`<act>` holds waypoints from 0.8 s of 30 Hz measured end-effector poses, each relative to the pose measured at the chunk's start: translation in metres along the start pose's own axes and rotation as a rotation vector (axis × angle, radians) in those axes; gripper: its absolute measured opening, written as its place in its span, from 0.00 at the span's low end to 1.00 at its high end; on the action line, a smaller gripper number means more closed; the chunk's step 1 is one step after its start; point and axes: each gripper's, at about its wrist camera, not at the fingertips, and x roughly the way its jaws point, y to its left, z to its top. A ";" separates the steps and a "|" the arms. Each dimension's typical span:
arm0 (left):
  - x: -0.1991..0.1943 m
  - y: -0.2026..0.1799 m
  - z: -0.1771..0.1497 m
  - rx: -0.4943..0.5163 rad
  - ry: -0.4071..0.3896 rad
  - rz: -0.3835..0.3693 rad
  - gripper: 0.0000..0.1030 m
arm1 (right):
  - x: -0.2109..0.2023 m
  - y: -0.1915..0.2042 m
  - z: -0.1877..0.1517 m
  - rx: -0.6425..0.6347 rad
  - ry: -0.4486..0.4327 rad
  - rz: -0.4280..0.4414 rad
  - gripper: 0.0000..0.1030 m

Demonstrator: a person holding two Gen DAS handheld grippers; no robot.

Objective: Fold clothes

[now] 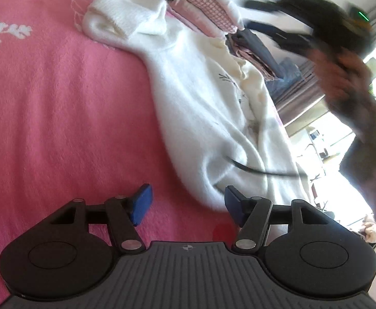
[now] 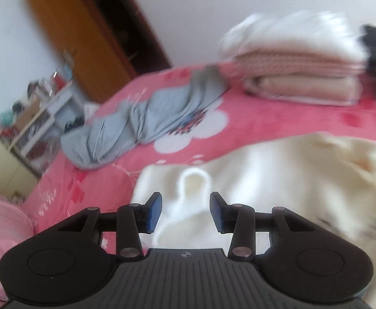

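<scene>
A white fluffy sweater (image 1: pixel 200 108) lies stretched over the pink bedspread (image 1: pixel 46 103), its ribbed cuff folded back at the far end. My left gripper (image 1: pixel 188 206) hovers open just before the sweater's near end, nothing between its blue pads. The right gripper (image 1: pixel 278 23) shows blurred at the upper right of the left wrist view, held by a hand (image 1: pixel 342 77) above the sweater. In the right wrist view the right gripper (image 2: pixel 185 212) stands open over the cream-white sweater (image 2: pixel 265 180), with a fold of the fabric lying in line with the gap and no pad pressing on it.
A stack of folded clothes (image 2: pixel 298 64) sits at the far side of the bed, also seen as checked pink fabric (image 1: pixel 200 0). A crumpled grey garment (image 2: pixel 141 126) lies on the bedspread (image 2: pixel 265 118). A wooden wardrobe (image 2: pixel 84 31) and a cluttered shelf (image 2: pixel 38 110) stand beyond the bed.
</scene>
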 end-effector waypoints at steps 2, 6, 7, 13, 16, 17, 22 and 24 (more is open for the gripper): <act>0.000 -0.005 0.000 0.010 -0.015 0.000 0.61 | -0.047 -0.009 -0.013 0.043 -0.044 -0.035 0.43; 0.000 -0.016 0.002 0.032 -0.054 0.004 0.61 | -0.132 -0.024 -0.049 0.141 -0.125 -0.142 0.43; -0.001 -0.019 0.002 0.038 -0.064 0.006 0.61 | -0.149 -0.027 -0.058 0.167 -0.136 -0.165 0.43; 0.019 -0.043 0.011 0.130 -0.078 0.064 0.61 | -0.200 -0.037 -0.121 0.344 -0.052 -0.266 0.45; 0.032 -0.053 0.011 0.195 -0.075 0.131 0.61 | -0.195 -0.040 -0.153 0.395 0.042 -0.341 0.46; 0.037 -0.055 0.012 0.206 -0.075 0.147 0.61 | -0.192 -0.043 -0.163 0.422 0.073 -0.358 0.46; 0.053 -0.059 0.013 0.213 -0.067 0.185 0.61 | -0.168 -0.064 -0.207 0.652 0.205 -0.330 0.50; 0.056 -0.061 0.013 0.225 -0.060 0.203 0.61 | -0.160 -0.069 -0.221 0.730 0.233 -0.308 0.58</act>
